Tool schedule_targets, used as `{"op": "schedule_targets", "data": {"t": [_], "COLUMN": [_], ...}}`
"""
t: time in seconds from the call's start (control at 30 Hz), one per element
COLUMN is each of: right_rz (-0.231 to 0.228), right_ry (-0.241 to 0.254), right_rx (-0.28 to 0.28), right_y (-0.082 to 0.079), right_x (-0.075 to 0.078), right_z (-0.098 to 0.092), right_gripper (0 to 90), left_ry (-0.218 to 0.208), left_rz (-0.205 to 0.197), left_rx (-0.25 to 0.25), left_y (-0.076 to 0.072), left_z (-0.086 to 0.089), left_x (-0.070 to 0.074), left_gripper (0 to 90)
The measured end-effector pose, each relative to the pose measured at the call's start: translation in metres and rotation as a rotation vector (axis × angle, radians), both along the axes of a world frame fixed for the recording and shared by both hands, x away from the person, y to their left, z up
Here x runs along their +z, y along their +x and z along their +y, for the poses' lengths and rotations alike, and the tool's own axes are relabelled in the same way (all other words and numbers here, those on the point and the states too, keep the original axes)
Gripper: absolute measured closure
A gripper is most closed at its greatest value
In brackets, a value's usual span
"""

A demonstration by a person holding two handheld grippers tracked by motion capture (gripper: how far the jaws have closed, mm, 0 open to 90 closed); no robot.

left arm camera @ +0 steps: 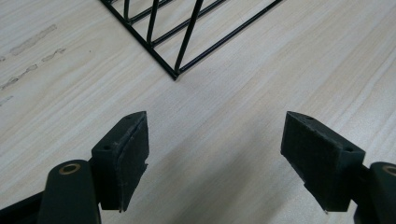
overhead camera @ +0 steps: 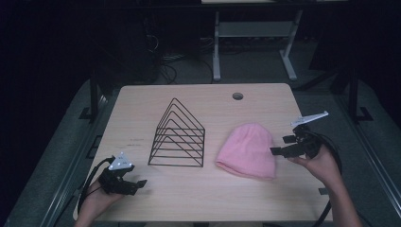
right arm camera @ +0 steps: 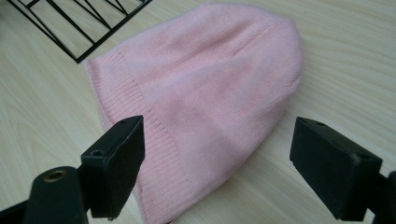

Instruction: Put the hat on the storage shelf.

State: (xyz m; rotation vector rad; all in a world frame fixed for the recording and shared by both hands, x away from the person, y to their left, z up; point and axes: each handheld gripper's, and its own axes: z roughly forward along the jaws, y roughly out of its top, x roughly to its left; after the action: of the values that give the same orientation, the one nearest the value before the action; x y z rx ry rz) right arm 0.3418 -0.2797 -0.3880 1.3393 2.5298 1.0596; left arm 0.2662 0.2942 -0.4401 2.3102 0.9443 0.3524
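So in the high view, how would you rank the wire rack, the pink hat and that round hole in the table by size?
Largest to smallest:
1. wire rack
2. pink hat, only slightly smaller than the rack
3. round hole, by far the smallest

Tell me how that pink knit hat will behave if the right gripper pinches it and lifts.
The pink knit hat lies flat and limp on the table, so it will probably droop and fold from wherever it is pinched. It looks soft and thin, so likely light. Its ribbed knit should give the right gripper decent grip rather than slipping.
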Motion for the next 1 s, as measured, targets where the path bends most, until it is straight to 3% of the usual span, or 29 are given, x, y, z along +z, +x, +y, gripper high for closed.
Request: {"op": "schedule_targets", "data": {"t": [0.5, 0.7, 1.0], "right_rz": [0.035, 0.032, 0.069], "right_ry": [-0.026, -0.028, -0.042], "right_rx": [0.013, -0.002, -0.014], "right_y": [0.023, 0.032, 0.053], "right_x": [-0.007, -0.005, -0.009], "right_z": [0.009, 0.01, 0.013], "right_gripper": [17.5, 17.9, 19.2], "left_ry": [0.0, 0.007, 0.009], "left_rz": [0.001, -0.002, -0.002], "left_rx": [0.004, 0.004, 0.007], "left_y": [0.0, 0.001, 0.001], "left_z": [0.0, 0.001, 0.002], "left_x": [0.0, 0.0, 0.0], "left_gripper": [23.5, 23.5, 23.5]}}
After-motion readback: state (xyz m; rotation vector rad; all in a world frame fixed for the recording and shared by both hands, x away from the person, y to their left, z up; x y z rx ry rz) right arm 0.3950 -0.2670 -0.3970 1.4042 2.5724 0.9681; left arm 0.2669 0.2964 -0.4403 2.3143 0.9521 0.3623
